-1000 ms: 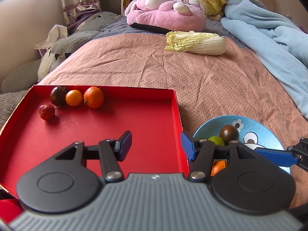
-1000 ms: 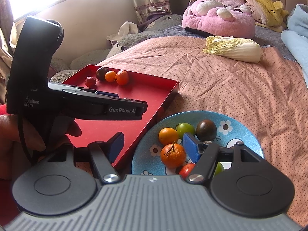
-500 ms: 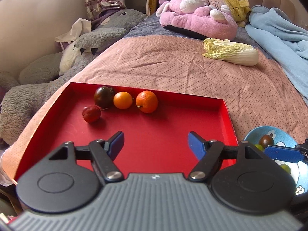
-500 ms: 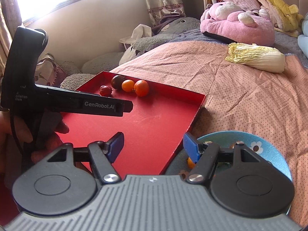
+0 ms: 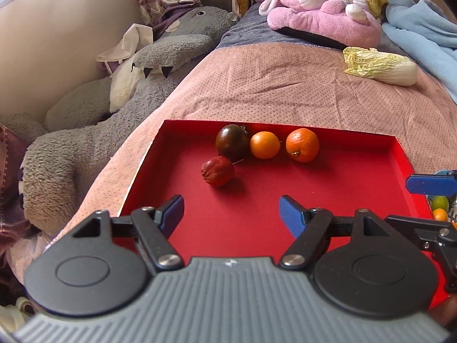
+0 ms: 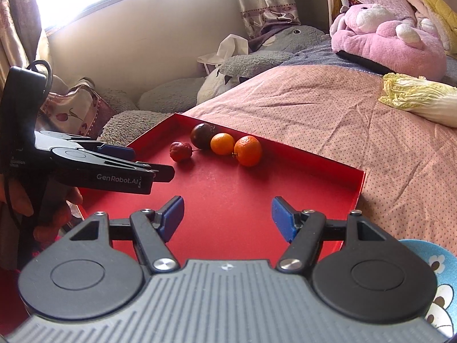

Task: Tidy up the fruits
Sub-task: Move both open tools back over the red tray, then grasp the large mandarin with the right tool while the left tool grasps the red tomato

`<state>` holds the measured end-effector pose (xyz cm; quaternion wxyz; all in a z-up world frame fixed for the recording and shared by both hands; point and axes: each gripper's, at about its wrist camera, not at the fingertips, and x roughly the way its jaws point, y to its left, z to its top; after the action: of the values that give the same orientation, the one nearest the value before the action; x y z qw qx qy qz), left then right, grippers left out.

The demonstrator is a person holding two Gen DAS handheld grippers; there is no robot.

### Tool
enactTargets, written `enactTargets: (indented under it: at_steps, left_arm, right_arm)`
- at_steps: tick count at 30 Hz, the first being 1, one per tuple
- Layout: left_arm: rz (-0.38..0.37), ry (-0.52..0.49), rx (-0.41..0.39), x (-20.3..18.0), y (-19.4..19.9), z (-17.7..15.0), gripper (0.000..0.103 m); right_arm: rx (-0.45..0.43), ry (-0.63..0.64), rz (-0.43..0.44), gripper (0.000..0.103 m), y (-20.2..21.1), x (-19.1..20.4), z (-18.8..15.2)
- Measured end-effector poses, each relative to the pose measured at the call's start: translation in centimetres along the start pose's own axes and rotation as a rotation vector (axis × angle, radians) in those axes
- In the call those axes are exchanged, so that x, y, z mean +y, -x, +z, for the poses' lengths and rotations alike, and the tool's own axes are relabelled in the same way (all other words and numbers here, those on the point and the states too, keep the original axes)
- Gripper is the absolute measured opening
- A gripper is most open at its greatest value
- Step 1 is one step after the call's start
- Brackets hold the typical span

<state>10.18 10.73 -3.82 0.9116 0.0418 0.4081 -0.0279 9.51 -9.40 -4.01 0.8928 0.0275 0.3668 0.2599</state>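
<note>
The left gripper (image 5: 231,210) stands wide, its blue pads apart with nothing between them, poised over the bare red floor of the tray (image 5: 328,200) near its near edge. The right gripper (image 6: 225,217) is likewise spread with an empty gap, hanging over the same tray toward its near right corner; one of its blue fingertips (image 5: 431,184) pokes into the left wrist view at the tray's right edge. In the right wrist view the left gripper's black body, held by a hand (image 6: 51,217), reaches in over the tray's left side. Four fruits sit together by the tray's far edge: a dark plum-coloured tomato (image 5: 232,142) closest to the far wall, a smooth orange (image 5: 265,145) touching it on the right, and a dimpled mandarin (image 5: 302,145) just beside that. A wrinkled small red fruit (image 5: 217,171) lies a little nearer, just in front of the dark tomato. Off the tray's right edge lies a blue plate (image 6: 440,265) with flower print, where a green fruit (image 5: 439,202) and another small orange fruit (image 5: 440,215) show at the frame's border. Everything rests on a pink dotted bedspread (image 5: 285,91). Farther up the bed lies a napa cabbage (image 5: 380,67), behind it a pink plush toy (image 5: 322,20) and a light blue blanket (image 5: 422,28); a grey plush toy (image 5: 94,131) sprawls along the bed's left side.
</note>
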Motion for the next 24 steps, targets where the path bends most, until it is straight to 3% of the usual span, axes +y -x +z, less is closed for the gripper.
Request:
enactTargets:
  at_steps: [8,13,15,17,22,24]
  left_arm:
    - [-0.013,0.01,0.003,2.1,-1.6,0.9,0.074]
    - [-0.047,-0.04,-0.009,2.3,-2.9,1.6,0.073]
    - [-0.045,-0.05,0.001,2.5,-3.6,1.7,0.068]
    - [-0.046,-0.057,0.028,2.4,-4.6,1.8,0.057]
    - [-0.042,-0.101,0.043,1.7,-5.8,2.0,0.051]
    - [-0.044,-0.114,0.055,1.5,-6.2,2.0,0.044]
  right_arm:
    - [0.018,0.025,-0.039,0.07,-4.4,-0.1,1.7]
    - [0.04,0.015,-0.077,0.061,-7.8,-0.6,2.6]
    - [0.047,0.01,-0.083,0.058,-9.0,-0.8,2.8]
    - [0.049,0.004,-0.095,0.057,-9.8,-0.8,3.0]
    - [0.033,-0.022,-0.104,0.057,-11.3,-0.7,3.8]
    - [0.032,-0.026,-0.112,0.055,-12.0,-0.6,4.1]
